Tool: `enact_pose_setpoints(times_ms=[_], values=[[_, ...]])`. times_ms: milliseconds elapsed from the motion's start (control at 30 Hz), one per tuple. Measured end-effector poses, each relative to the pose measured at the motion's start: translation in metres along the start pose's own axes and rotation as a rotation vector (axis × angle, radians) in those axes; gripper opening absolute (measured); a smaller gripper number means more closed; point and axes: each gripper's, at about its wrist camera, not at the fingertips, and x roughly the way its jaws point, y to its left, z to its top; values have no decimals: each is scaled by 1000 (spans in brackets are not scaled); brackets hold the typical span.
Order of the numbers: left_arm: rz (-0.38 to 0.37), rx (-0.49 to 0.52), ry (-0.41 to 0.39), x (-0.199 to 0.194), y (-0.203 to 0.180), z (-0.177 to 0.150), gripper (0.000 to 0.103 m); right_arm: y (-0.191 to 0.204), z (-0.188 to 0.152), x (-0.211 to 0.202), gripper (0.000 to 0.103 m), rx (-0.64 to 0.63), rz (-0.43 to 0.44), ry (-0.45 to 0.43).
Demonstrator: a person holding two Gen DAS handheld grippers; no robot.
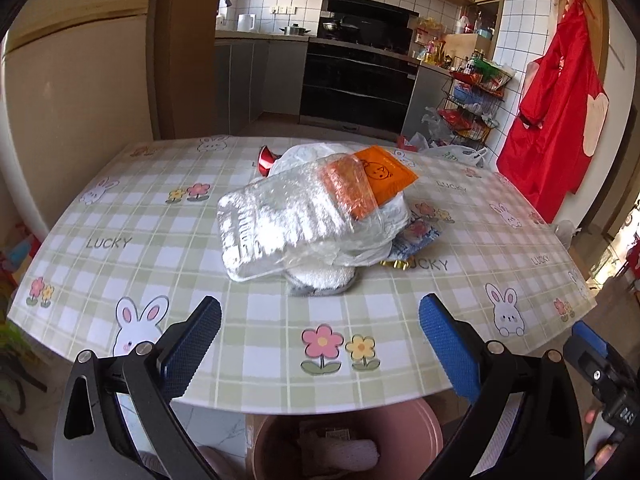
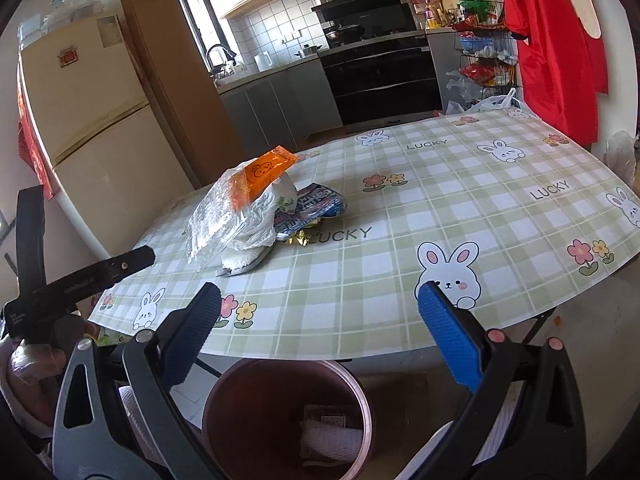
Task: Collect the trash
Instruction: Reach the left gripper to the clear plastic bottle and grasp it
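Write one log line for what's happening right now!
left tongs open | right tongs open | trash pile on table | bin below

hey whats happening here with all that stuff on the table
A person is clearing trash with a claw in each hand. Both the left claw and right claw are open and empty, short of the trash pile on the checked table. A brown bin below already holds some waste.

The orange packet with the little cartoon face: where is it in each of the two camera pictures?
Left wrist view: the flat orange plastic packet tops the trash pile, right of centre.
Right wrist view: the packet tops the pile, left of centre.
Shared landmark: the round brown bin below the table edge.
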Motion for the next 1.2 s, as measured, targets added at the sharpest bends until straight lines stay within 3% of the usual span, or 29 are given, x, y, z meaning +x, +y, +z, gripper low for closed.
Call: enact_pose_setpoints(times_ms=[233,367,567,633,667,700,733,900,1033,1200], values=[[180,210,-3,64,-55,16,97,-28,-1,17,97,61,-3,13],[255,191,14,100,-59,24,97,-48,-4,25,97,131,-10,23],[385,301,7,135,-66,31,97,-65,-1,32,97,134,-48,22],[388,326,4,138,-65,34,97,-71,1,34,97,144,-52,23],[381,337,0,137,-66,35,90,-73,2,35,97,149,-53,24],[356,346,-8,135,-65,35,78,-74,3,37,97,152,-54,25],[328,350,-6,132,-66,37,50,-75,5,39,97,149,-61,25],[246,297,-42,105,-45,38,45,-72,12,43,97,125,-55,23],[201,277,-80,78,-25,41,33,-61,16,48,97,100,-45,29],[130,199,-101,49,3,45,31,-41,17,55,97,57,-27,45]])
